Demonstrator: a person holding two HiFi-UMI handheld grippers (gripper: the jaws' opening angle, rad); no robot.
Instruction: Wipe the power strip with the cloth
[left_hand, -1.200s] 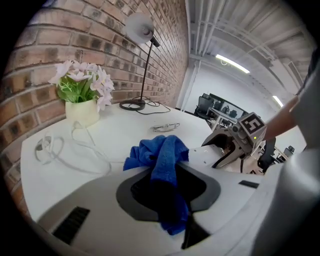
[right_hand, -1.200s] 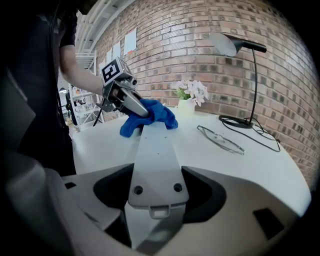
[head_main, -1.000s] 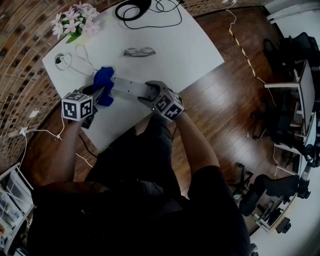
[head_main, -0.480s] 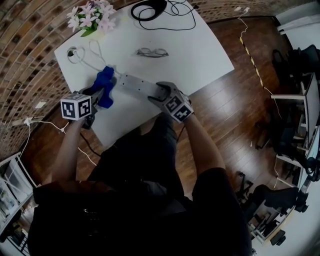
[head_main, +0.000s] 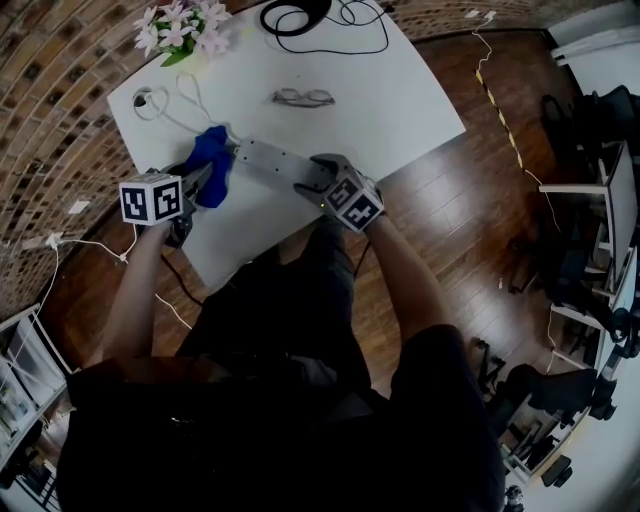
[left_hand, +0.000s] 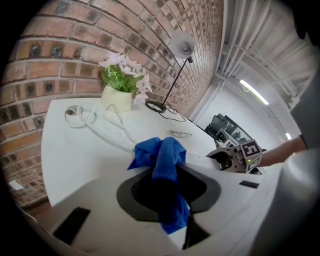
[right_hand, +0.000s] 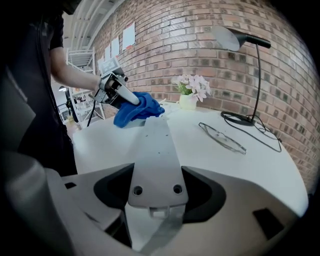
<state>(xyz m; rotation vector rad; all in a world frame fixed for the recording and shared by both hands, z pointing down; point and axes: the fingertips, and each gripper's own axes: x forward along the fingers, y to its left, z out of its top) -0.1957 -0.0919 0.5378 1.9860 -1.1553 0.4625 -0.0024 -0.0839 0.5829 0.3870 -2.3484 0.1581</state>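
Item: power strip (head_main: 268, 163), a long, flat, pale grey bar. The face turned up is plain, with two screw holes near the held end and a few small dots along its length. It lies lengthwise over the near part of the white table (head_main: 400, 90), between the two grippers; whether it rests on the tabletop I cannot tell. The right gripper (head_main: 312, 180) is clamped on its near end, one jaw against each long side. At its far end a white cord (head_main: 185, 105) runs off and loops on the table beside a pot of pale pink flowers (head_main: 180, 25). Item: cloth (head_main: 212, 155), bright blue and bunched into folds, pressed against the strip's far end. The left gripper (head_main: 198, 183) has a fold of it pinched between its jaws, which have just been opening slightly; a loose tail hangs down behind the jaws. Other contents of the table: a pair of eyeglasses (head_main: 303, 97) lying well beyond the strip, and a black desk lamp (right_hand: 240, 40) with a ring base and a trailing black cable, at the far edge by the brick wall (head_main: 50, 110).
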